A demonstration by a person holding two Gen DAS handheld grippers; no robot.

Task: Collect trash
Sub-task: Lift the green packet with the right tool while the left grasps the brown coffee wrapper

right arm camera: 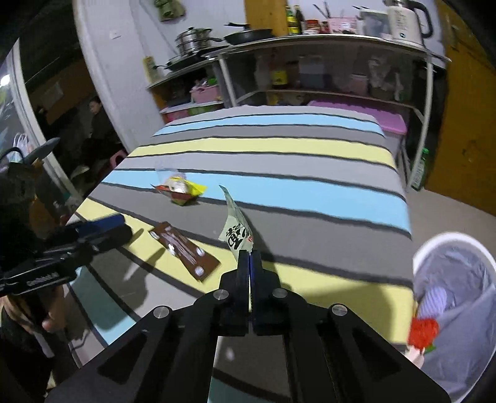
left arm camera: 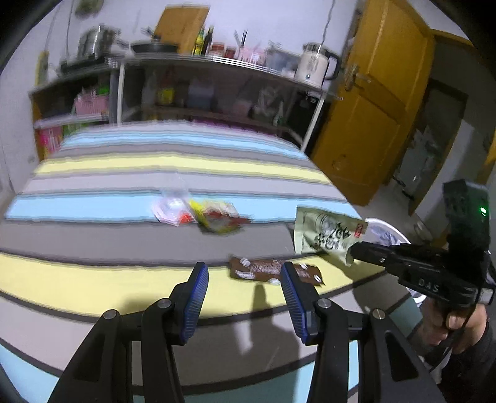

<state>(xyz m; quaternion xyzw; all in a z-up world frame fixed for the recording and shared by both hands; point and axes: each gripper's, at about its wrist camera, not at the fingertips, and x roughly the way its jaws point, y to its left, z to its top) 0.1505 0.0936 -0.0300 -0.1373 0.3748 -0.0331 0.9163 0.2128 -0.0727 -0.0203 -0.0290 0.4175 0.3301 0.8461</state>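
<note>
Clamping a pale green snack wrapper point(right arm camera: 237, 229) by its lower edge, the right gripper point(right arm camera: 249, 257) has its two blue-padded jaws pressed together on the packet, which stands up on edge above a striped bedcover point(right arm camera: 310, 192). Seen from the left wrist camera, the same wrapper point(left arm camera: 325, 232) hangs off the tip of the right gripper point(left arm camera: 353, 248) near the bed's right edge, with a person's hand point(left arm camera: 458, 325) wrapped around the tool's handle.

The left gripper point(left arm camera: 245, 279) hovers over the yellow stripe with its jaws wide apart and nothing between them (its blue pads point(left arm camera: 195, 297) frame bare cloth). A flat brown wrapper point(left arm camera: 266, 269) with white markings lies on the bedcover just beyond the right-hand pad, partly hidden by it; whether pad and wrapper touch cannot be told. From the right wrist view, that brown wrapper point(right arm camera: 186, 251) lies flat, between the left gripper point(right arm camera: 102, 232) and the held green packet.

Farther up the bed, on the blue stripe, a small heap of crumpled yellow, red and clear packaging point(right arm camera: 179, 189) sits well apart from both tools. Beside the bed at the right stands a white bin point(right arm camera: 434, 248) lined with a grey bag, with something red point(right arm camera: 423, 331) at its near rim. Shelving with pots, bottles and a kettle point(right arm camera: 406, 21) fills the background.
</note>
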